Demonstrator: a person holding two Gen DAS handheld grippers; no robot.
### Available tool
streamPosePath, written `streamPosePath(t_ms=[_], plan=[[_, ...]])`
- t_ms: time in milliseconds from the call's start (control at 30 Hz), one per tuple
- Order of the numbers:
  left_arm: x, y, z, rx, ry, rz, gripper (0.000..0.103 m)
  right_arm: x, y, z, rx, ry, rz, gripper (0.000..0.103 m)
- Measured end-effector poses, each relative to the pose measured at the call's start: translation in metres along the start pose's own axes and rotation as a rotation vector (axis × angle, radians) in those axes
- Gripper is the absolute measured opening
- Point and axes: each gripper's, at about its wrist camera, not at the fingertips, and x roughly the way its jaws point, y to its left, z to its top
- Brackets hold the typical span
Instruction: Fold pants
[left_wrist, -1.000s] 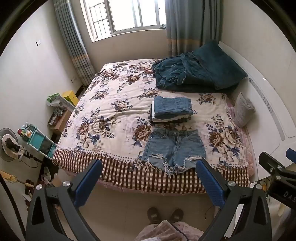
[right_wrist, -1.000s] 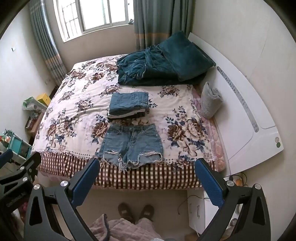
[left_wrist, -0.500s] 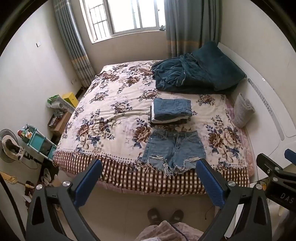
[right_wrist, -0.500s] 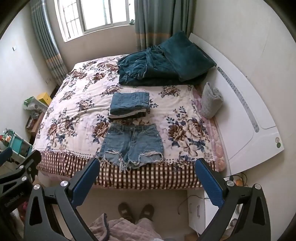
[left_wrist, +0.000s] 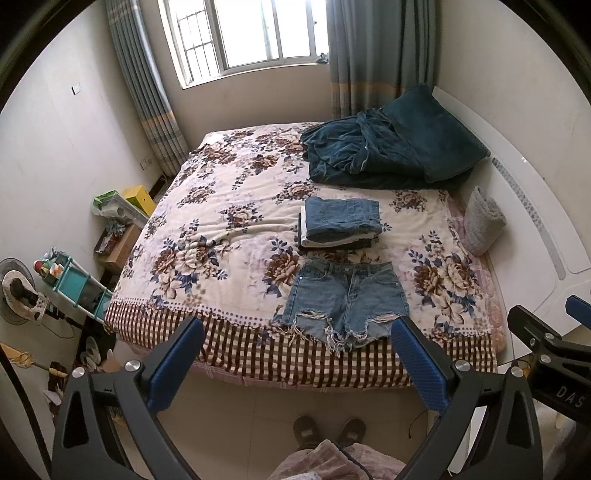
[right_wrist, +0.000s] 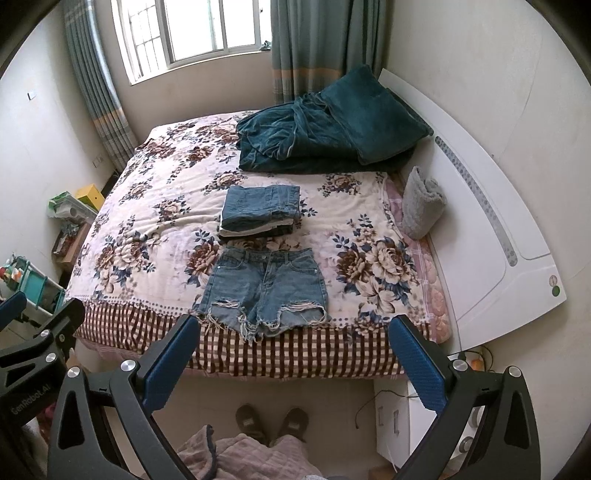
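A pair of frayed light-blue denim shorts (left_wrist: 345, 301) lies flat and unfolded near the front edge of the floral bed (left_wrist: 221, 236), waistband away from me. They also show in the right wrist view (right_wrist: 264, 290). Just behind them sits a stack of folded pants (left_wrist: 341, 221), denim on top, also seen in the right wrist view (right_wrist: 260, 210). My left gripper (left_wrist: 295, 363) is open and empty, held above the floor in front of the bed. My right gripper (right_wrist: 291, 363) is open and empty at about the same height. Neither touches the shorts.
A dark teal blanket and pillow (left_wrist: 388, 147) lie at the bed's far right. A grey rolled towel (left_wrist: 482, 221) sits by the white headboard (left_wrist: 535, 221). A teal cart (left_wrist: 74, 284) and boxes stand left of the bed. My feet (left_wrist: 328, 432) are on the floor below.
Both grippers have drifted slightly; the bed and shorts sit a little lower and closer in view. Nothing was taken hold of.
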Motion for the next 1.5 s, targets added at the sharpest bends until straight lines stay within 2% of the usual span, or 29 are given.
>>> streamPosePath(t_ms=[1500], plan=[[-0.012, -0.008, 0.002, -0.001, -0.008, -0.007, 0.103, -0.008, 0.017, 0.002, -0.002, -0.004, -0.002, 0.103]])
